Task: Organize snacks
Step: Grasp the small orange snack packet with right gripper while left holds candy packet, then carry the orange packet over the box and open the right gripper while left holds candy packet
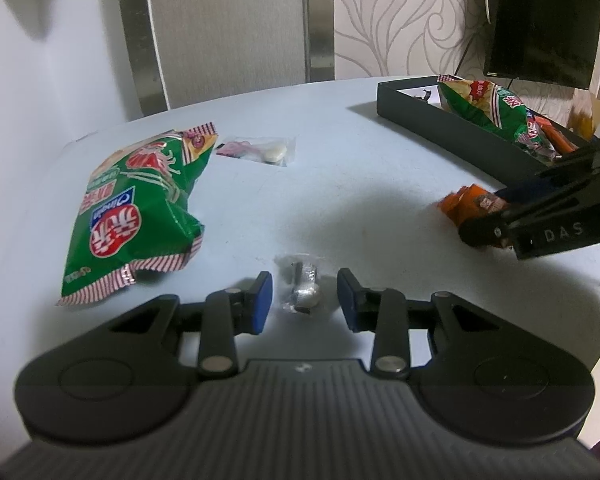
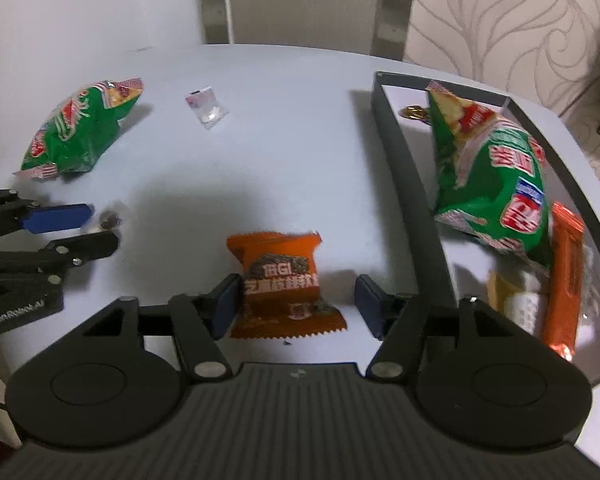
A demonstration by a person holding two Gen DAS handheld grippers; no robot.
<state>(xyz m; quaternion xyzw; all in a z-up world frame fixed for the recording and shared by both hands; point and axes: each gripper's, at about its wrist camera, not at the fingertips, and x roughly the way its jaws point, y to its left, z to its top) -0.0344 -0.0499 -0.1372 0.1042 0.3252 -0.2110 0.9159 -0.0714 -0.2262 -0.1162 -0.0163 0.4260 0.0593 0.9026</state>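
A pale blue-white counter (image 2: pixel 292 128) carries scattered snacks and a black tray (image 2: pixel 410 200) at its right side.

Readable writing: "DAS" on the side of the right claw in the left wrist view, and "GenRobot.AI" on the left claw's body in the right wrist view. The green chip bags bear red-and-white Chinese characters and a blue label that is too blurred to read.

Two green chip bags show. One green chip bag (image 1: pixel 140 208) lies loose on the counter's left part; a second green chip bag (image 2: pixel 488 176) sits inside the tray. Beside it in the tray lie an orange bar wrapper (image 2: pixel 566 276), a small gold-wrapped candy (image 2: pixel 414 113) at the far end, and a pale yellowish packet (partly hidden, kind unclear).

Two small clear sachets show. One clear sachet (image 1: pixel 260 151), holding pink and white pieces, lies near the far edge of the counter. A second clear wrapped candy (image 1: pixel 302 288) lies on the counter between the blue pads of the left claw (image 1: pixel 305 300), which is spread, its pads apart from the candy on both sides.

The right claw (image 2: pixel 296 306) is also spread around an orange snack packet (image 2: pixel 286 284) printed with Chinese characters; the left pad is at the packet's edge, the right pad stands clear. The packet rests on the counter just beside the tray's near wall.
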